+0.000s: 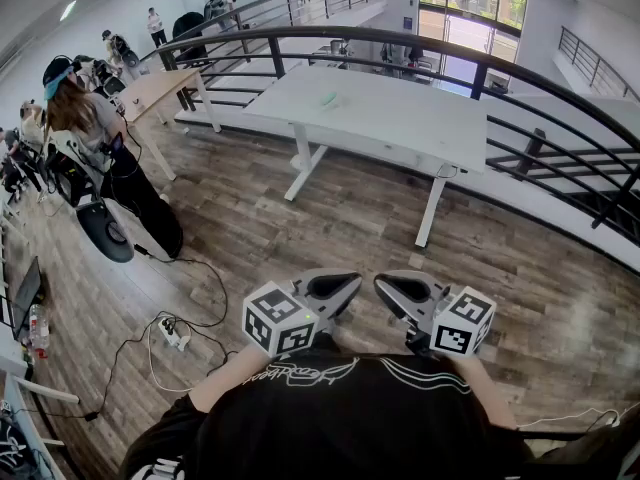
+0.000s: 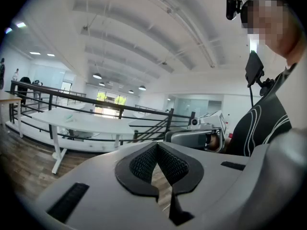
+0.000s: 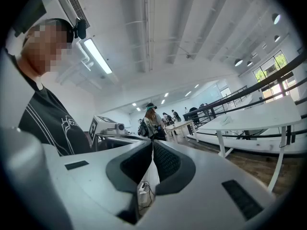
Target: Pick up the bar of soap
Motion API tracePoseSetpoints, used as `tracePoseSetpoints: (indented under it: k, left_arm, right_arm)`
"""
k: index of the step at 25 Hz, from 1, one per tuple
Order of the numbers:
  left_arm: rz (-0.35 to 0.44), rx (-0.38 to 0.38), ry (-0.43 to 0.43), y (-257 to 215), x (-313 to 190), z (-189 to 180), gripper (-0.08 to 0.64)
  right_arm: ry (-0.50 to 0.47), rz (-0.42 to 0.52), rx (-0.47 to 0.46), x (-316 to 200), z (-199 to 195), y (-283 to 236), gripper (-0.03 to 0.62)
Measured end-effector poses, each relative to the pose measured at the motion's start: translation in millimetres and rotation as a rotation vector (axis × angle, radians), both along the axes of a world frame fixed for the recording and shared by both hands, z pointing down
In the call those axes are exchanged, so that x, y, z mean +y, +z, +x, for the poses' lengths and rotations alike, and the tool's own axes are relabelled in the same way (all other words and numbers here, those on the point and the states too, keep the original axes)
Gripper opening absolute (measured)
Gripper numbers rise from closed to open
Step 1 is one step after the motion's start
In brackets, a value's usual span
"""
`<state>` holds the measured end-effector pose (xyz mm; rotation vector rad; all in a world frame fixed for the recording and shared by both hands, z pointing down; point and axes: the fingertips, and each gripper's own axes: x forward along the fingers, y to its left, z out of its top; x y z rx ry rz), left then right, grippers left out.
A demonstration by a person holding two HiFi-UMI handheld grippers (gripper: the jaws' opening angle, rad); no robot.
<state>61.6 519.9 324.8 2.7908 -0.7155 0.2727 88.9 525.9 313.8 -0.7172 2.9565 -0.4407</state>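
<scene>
I hold both claws close to my chest, side by side above the wood floor (image 1: 330, 218). The left claw (image 1: 338, 288) is pinched fully together, and so is the right claw (image 1: 398, 290) (nothing in either). The bar of soap (image 1: 330, 99), small and pale green, lies on the white table (image 1: 400, 118), well ahead of both.

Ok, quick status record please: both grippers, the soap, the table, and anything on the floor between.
left gripper: shut, empty, held close to the person's chest
right gripper: shut, empty, beside the left one
bar of soap: small pale green item, likely the soap, lying on the table, untouched
white table: ahead, across the wood floor
power strip: on the floor to the left, with cables
task state: approach not yet begun
</scene>
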Motion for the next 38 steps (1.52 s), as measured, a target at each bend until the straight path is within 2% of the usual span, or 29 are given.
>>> tracePoseSetpoints:
  k: [10,15,22,30,38]
  left_arm:
    - [-0.002,0.008,-0.004,1,11,3,0.009]
    - [-0.016,0.013,-0.026,1,10,-5,0.009]
    - [-0.036,0.030,-0.044,7,-2,-13,0.009]
    - [-0.043,0.040,-0.044,14,-29,-13,0.008]
    - [-0.061,0.071,-0.059,23,-82,-24,0.008]
  right_arm:
    - [-0.007,-0.005,0.001,10,2,1,0.017]
    - [-0.042,-0.045,-0.058,8,-8,1,0.017]
    - [-0.054,-0.077,-0.084,1,-10,8,0.018]
    - [-0.050,-0.124,-0.122,-29,-11,16,0.018]
    - [-0.030,-0.173,-0.125,-88,-16,28,0.018]
